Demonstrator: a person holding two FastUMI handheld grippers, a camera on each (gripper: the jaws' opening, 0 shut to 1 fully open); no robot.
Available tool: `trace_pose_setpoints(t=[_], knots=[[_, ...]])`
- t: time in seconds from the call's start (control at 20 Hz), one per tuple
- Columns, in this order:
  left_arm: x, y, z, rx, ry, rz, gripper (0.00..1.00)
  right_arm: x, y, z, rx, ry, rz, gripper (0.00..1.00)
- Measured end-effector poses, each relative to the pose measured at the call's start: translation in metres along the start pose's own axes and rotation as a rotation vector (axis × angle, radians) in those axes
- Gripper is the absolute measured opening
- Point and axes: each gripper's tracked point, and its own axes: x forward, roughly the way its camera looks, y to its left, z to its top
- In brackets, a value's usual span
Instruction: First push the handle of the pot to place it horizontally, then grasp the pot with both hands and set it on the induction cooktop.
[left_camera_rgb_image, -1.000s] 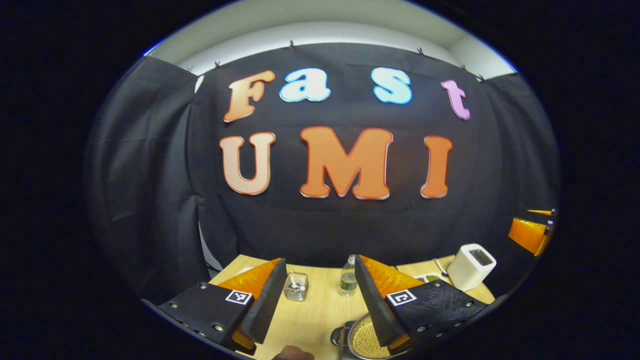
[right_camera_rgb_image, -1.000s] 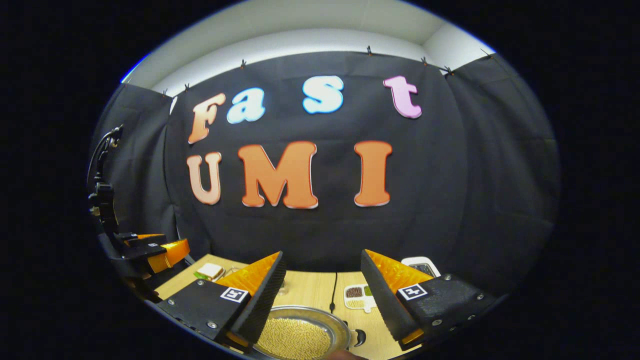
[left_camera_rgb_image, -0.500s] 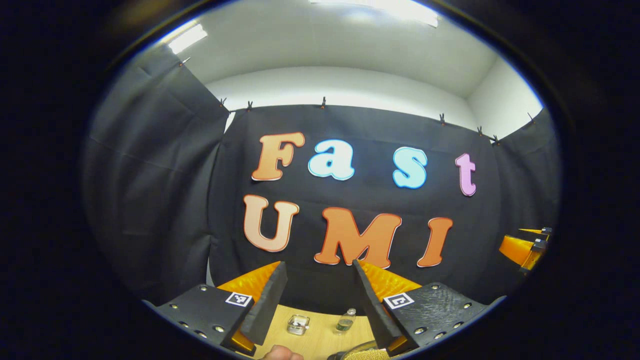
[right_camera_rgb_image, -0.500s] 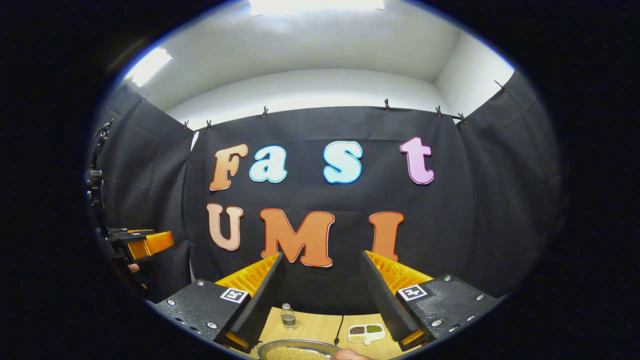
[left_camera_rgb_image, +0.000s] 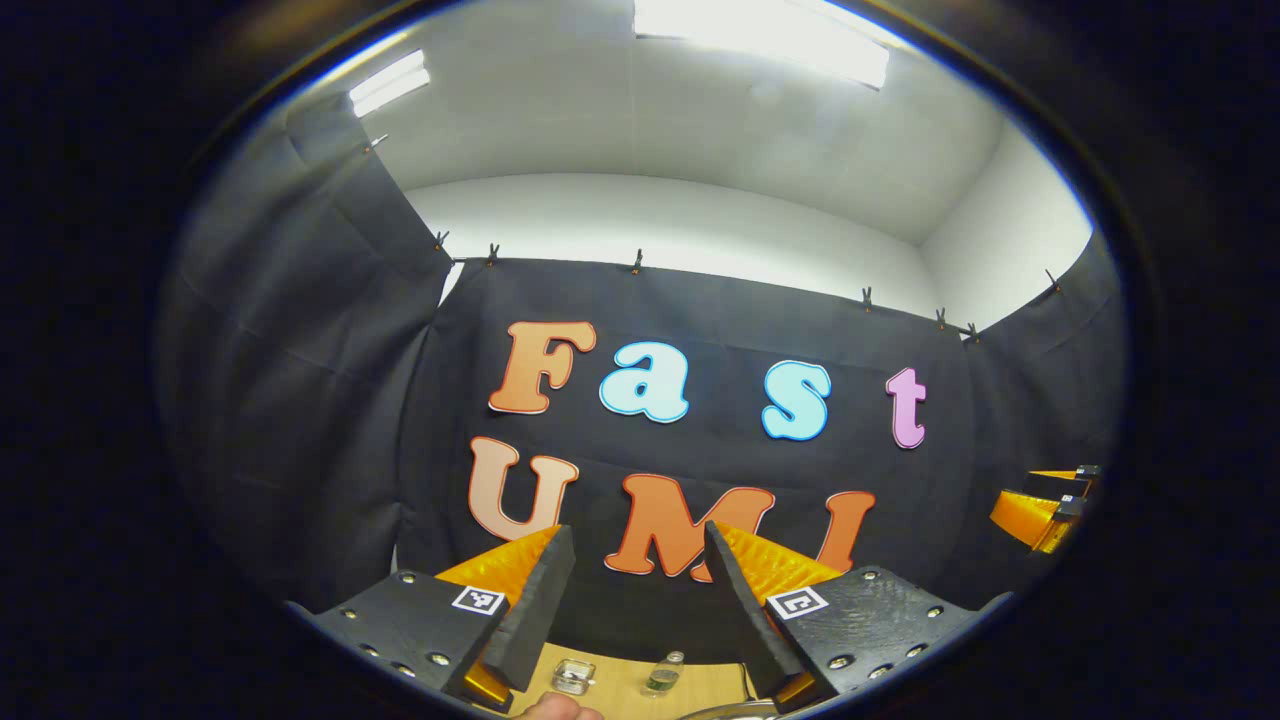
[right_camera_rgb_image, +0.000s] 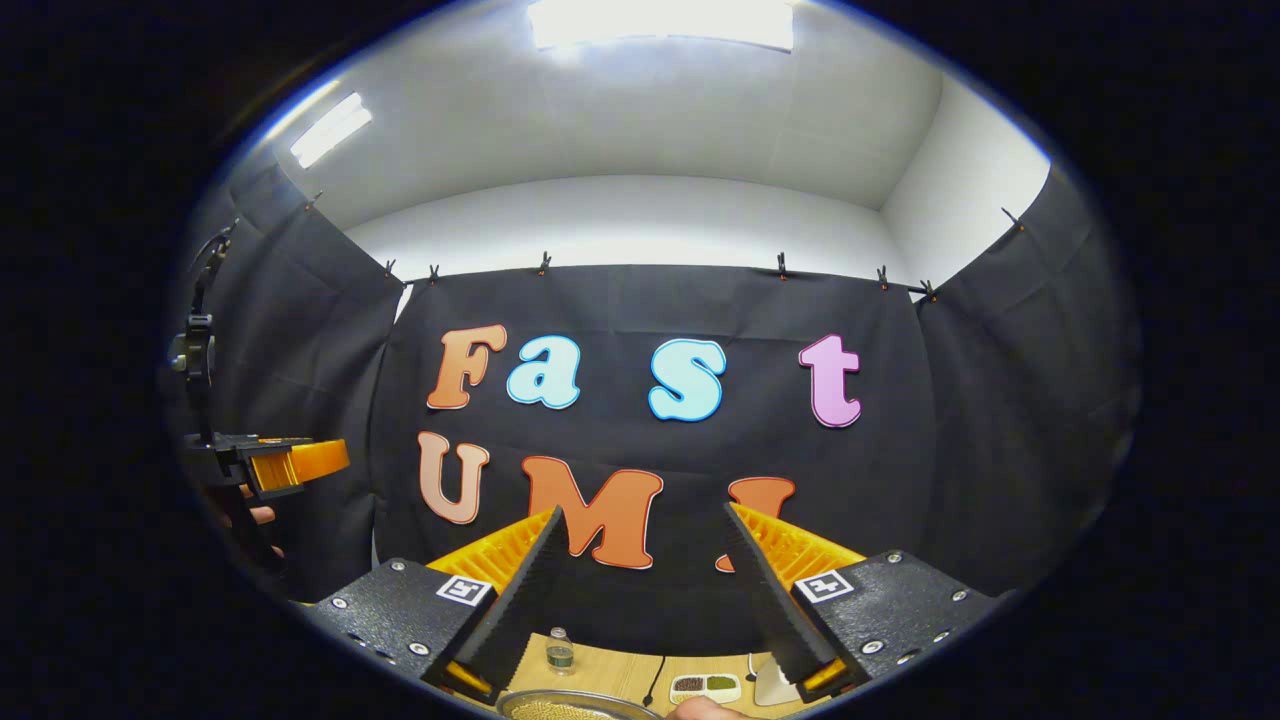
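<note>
The black cloth wall (left_camera_rgb_image: 300, 420) took up most of both views, with white ceiling (right_camera_rgb_image: 640, 130) and lit panels above it. Both grippers were tilted up toward that wall. At the bottom edge a strip of wooden table (right_camera_rgb_image: 610, 672) showed. The left gripper (left_camera_rgb_image: 640, 600) had its fingers spread wide with nothing between them, and it also appeared at the left edge of the right gripper view, a hand (right_camera_rgb_image: 255, 518) holding it. The right gripper (right_camera_rgb_image: 645, 590) was likewise spread wide and gripped nothing. The pot (right_camera_rgb_image: 575, 706), filled with small yellow grains, sat on the table just below the right gripper's fingers, only its far rim visible. Behind it stood a small bottle (right_camera_rgb_image: 559, 652), a cable (right_camera_rgb_image: 655, 682) and a divided dish (right_camera_rgb_image: 705, 686); the left gripper view showed a clear box (left_camera_rgb_image: 573, 676) beside the bottle.
</note>
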Motion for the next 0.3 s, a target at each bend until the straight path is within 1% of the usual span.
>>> trace_pose_setpoints(t=[0.05, 0.1, 0.15, 0.2, 0.25, 0.3], knots=[[0.002, 0.001, -0.004, -0.014, 0.01, 0.004, 0.77, 0.001, 0.0, -0.003, -0.002, 0.002, -0.001, 0.95], [0.001, 0.004, -0.007, -0.021, 0.015, 0.006, 0.8, 0.002, 0.0, -0.007, -0.003, 0.012, 0.0, 0.95], [0.001, 0.003, -0.009, -0.02, 0.016, 0.005, 0.77, 0.002, 0.0, -0.013, -0.003, 0.023, 0.001, 0.95], [0.0, 0.002, -0.008, -0.014, 0.016, 0.006, 0.77, 0.001, -0.001, -0.016, 0.0, 0.032, 0.001, 0.97], [0.001, 0.001, -0.01, -0.005, 0.018, 0.006, 0.77, 0.001, -0.003, -0.02, 0.005, 0.037, 0.002, 0.97], [0.0, -0.001, -0.011, 0.002, 0.019, 0.004, 0.8, 0.0, -0.005, -0.021, 0.007, 0.039, 0.004, 0.95]])
